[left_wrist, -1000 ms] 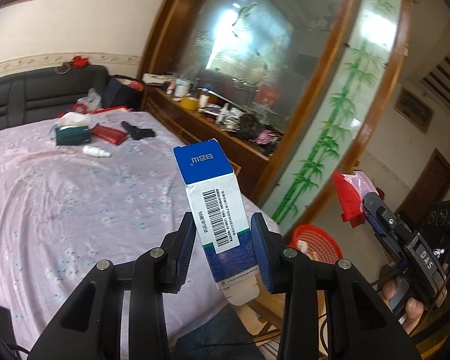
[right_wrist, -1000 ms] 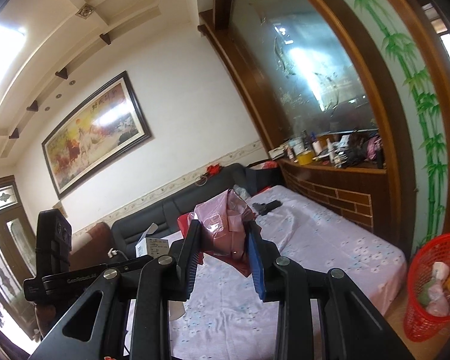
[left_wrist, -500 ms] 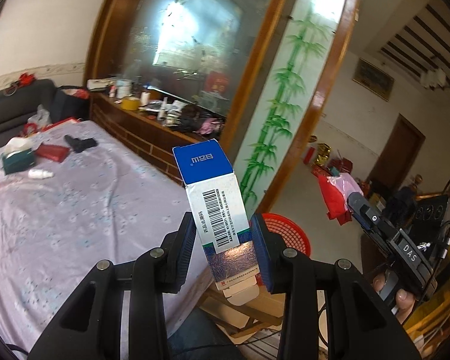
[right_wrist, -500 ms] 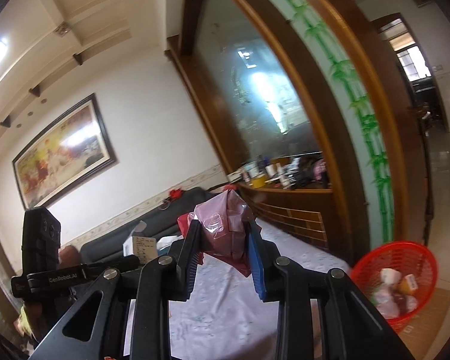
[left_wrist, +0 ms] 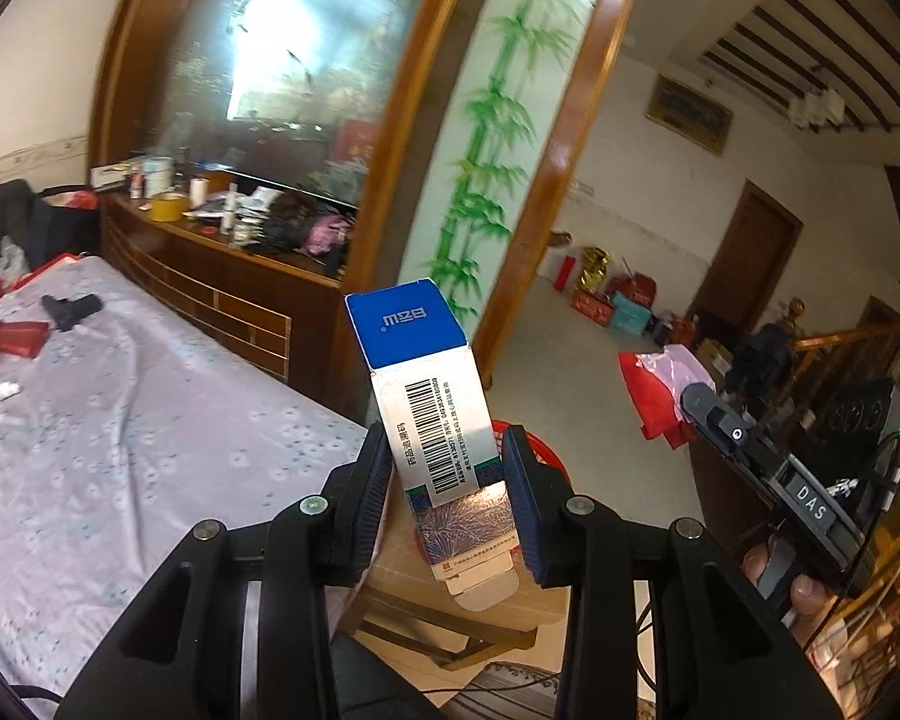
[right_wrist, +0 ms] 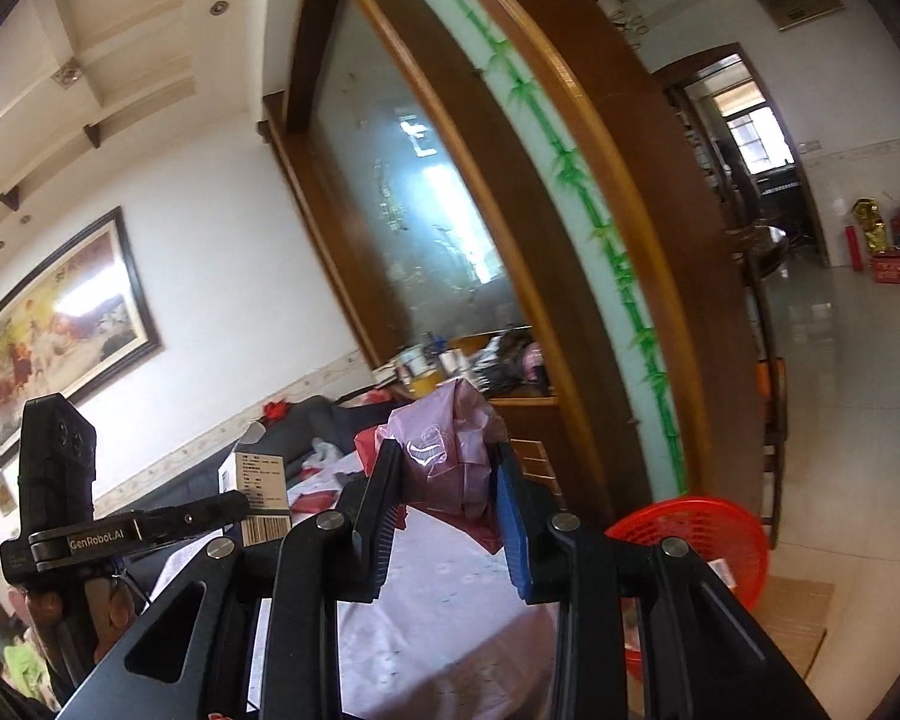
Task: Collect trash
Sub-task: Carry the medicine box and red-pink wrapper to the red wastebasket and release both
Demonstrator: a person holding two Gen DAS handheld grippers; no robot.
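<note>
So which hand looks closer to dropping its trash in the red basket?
Probably the right: its hand-held gripper, holding the pink bag, has the red basket close beside it. In the left view the box mostly hides the basket.

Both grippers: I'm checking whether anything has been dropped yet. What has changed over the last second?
Both swung from the bed toward the red basket, now nearer in the right wrist view. Nothing was released: the left gripper still clamps the blue-and-white box, the right gripper the pink bag.
</note>
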